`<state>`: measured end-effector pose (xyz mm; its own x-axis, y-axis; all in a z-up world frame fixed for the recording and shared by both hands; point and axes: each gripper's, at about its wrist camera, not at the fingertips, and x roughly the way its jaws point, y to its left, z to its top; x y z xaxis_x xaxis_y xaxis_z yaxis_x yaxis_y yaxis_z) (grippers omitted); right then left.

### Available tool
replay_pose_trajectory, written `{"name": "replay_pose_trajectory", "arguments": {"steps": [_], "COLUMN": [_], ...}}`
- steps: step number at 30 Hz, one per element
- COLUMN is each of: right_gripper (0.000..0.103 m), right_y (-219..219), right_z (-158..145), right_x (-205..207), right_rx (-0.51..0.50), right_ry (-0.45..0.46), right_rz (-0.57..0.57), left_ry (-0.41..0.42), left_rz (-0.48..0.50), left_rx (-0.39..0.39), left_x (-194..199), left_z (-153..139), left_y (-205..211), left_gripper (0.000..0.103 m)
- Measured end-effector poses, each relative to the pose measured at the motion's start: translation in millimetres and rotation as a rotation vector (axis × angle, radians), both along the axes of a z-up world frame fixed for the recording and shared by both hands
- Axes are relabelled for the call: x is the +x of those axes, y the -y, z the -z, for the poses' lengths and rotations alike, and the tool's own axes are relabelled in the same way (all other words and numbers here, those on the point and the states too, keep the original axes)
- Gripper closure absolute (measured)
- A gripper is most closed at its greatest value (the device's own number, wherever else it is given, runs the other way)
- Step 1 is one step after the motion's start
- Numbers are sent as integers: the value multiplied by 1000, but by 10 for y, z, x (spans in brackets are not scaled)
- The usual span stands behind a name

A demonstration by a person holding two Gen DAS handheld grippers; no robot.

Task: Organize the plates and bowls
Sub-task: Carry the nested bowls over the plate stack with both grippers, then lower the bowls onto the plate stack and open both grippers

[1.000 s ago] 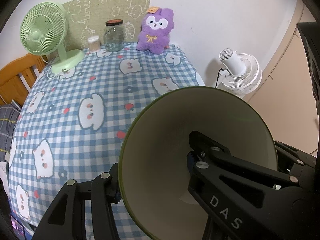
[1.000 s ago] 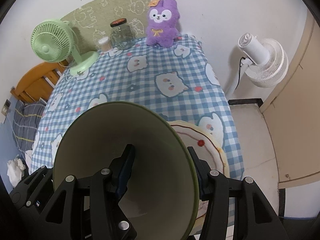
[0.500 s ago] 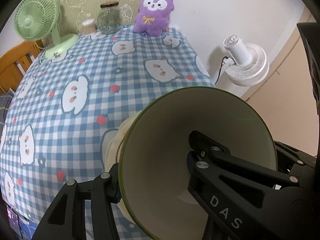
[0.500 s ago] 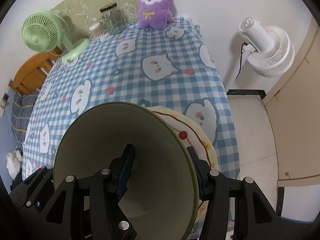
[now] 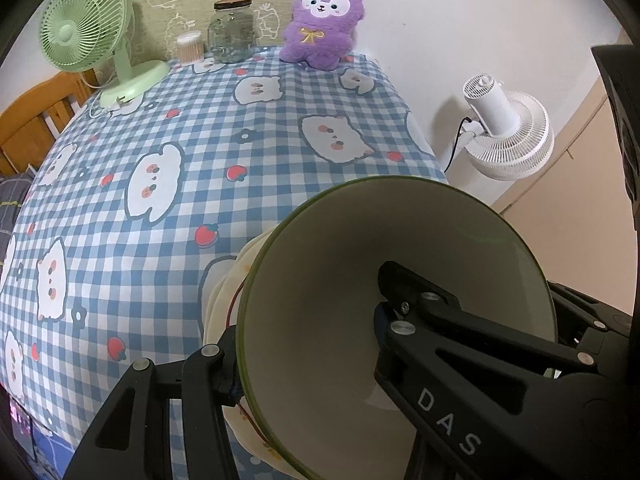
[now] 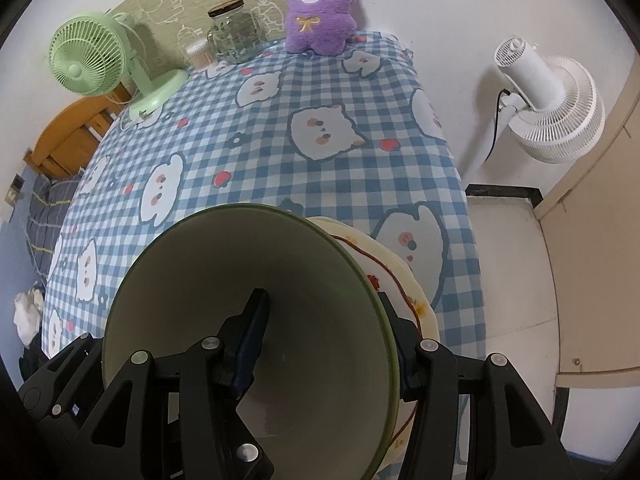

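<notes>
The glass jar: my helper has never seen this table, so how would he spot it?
Look to the table's far edge, along the wall. There the jar stands between the green fan and the purple plush. It is the only clear glass thing, with a dark lid.

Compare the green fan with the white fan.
The green fan stands on the table at its far left corner; the white fan stands off the table, on the floor to its right. The green fan faces the camera; the white fan faces away. Both have round grilles.
</notes>
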<state>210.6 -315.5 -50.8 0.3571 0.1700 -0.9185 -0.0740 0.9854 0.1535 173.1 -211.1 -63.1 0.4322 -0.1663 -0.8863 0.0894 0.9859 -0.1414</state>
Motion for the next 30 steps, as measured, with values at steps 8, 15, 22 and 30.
{"name": "replay_pose_trajectory", "arguments": {"steps": [8, 15, 22, 30], "right_gripper": [46, 45, 44, 37], "right_y": [-14, -30, 2, 25], "right_z": [-5, -64, -166, -338], "right_x": [-11, -17, -61, -110], "right_rx": [-1, -16, -24, -21], "right_ry": [6, 29, 43, 71], "right_rz": [-9, -14, -26, -9], "left_ry": [1, 13, 29, 57], "left_rz": [-2, -14, -17, -32], "left_rx": [0, -1, 23, 39], "left_x": [-11, -36, -73, -115], "left_z": [0, -25, -103, -263], "left_y": [-9, -30, -26, -40], "left_gripper": [48, 43, 40, 36]}}
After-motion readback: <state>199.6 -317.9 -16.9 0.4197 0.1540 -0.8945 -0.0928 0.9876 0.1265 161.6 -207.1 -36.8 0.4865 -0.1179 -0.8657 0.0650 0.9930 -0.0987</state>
